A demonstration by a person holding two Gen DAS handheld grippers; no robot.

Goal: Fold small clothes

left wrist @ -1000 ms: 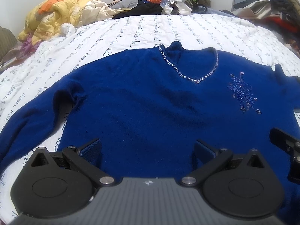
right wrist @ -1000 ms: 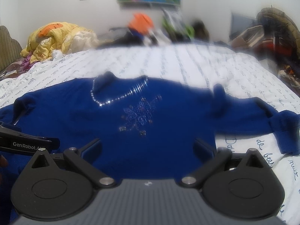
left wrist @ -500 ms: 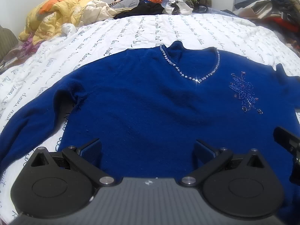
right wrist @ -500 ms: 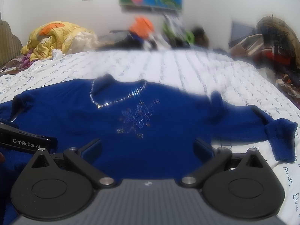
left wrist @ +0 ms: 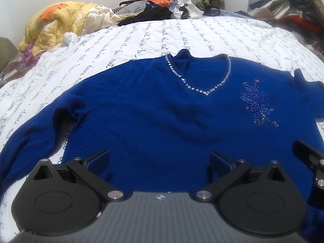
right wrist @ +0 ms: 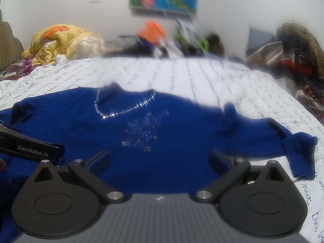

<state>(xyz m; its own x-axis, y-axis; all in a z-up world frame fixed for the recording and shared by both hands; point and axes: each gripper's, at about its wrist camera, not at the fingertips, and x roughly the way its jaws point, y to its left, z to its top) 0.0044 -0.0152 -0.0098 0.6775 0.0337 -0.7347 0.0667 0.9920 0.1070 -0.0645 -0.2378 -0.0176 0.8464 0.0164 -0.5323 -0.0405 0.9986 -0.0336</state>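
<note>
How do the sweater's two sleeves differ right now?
The left sleeve runs out smooth and unfolded toward the near corner, its cuff out of view. The right sleeve is bunched near the shoulder, and its cuff is bent back toward the camera, in full view. Both are the same blue knit, lying on the white bedsheet, and neither is folded over the sweater body yet.

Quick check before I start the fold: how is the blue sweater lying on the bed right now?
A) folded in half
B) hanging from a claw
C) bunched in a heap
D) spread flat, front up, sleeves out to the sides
D: the blue sweater lies spread flat on the bed, rhinestone neckline facing up, with both claws open.
</note>
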